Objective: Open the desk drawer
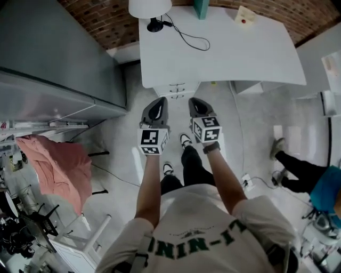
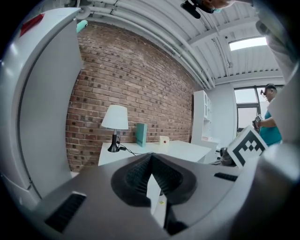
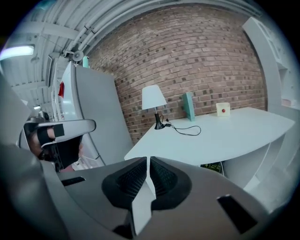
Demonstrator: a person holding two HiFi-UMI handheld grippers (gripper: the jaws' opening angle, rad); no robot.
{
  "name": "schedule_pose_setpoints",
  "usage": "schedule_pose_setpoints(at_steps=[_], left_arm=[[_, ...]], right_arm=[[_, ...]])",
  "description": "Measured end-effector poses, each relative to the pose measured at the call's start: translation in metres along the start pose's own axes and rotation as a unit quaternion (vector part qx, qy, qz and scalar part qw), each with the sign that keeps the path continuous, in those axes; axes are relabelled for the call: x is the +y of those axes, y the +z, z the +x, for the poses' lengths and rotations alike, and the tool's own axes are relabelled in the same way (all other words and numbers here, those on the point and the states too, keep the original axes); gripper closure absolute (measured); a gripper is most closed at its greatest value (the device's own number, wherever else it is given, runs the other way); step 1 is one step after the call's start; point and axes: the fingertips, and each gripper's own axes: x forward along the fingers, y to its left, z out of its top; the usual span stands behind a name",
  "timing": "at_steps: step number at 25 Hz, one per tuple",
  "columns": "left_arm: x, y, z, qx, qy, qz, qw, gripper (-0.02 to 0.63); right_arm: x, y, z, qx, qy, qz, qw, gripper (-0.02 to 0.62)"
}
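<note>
Jaws on the left hand-held gripper (image 1: 158, 102) are pressed together at the tips with nothing between them; same story on the right hand-held gripper (image 1: 194, 102), clenched and empty. I've got both held out side by side in front of me, close together but not touching, marker cubes facing up at the head camera. They're pointing at the white tabletop (image 1: 240, 53). The desk drawer (image 1: 177, 85) sits right under the near edge of it, top one in a little stack of white fronts with handles, just past both sets of tips; neither gripper is touching it.

On the tabletop there's a white lamp (image 1: 151, 9) at the back left corner with its black cable (image 1: 189, 37) looping across; a teal book (image 1: 201, 8) stands further along the back, and a small cream box with a red dot (image 1: 244, 17) is off to the right. Brick wall (image 2: 131, 84) runs behind all of it; a pink cloth (image 1: 53, 165) is draped over something down on my left.
</note>
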Motion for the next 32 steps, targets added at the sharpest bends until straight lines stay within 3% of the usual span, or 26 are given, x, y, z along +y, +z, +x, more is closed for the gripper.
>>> schedule_pose_setpoints(at_steps=[10,14,18,24,32], left_arm=[[0.025,-0.080,0.046,0.024,0.001,-0.022,0.9995,0.604],[0.029,-0.110,0.061,0.023,0.002,-0.029,0.9993,0.604],[0.033,-0.140,0.074,0.024,0.006,-0.040,0.9989,0.604],[0.043,-0.167,0.087,0.018,0.009,-0.040,0.9990,0.604],[0.057,-0.186,0.095,0.012,0.019,-0.051,0.9985,0.604]], right_arm=[[-0.036,-0.080,0.087,0.044,0.023,0.061,0.997,0.540],[-0.058,-0.102,0.125,0.032,0.029,0.123,0.991,0.506],[-0.075,-0.131,0.159,0.023,0.029,0.205,0.978,0.464],[-0.092,-0.156,0.210,-0.009,0.042,0.339,0.940,0.419],[-0.110,-0.174,0.264,-0.060,0.070,0.507,0.857,0.419]])
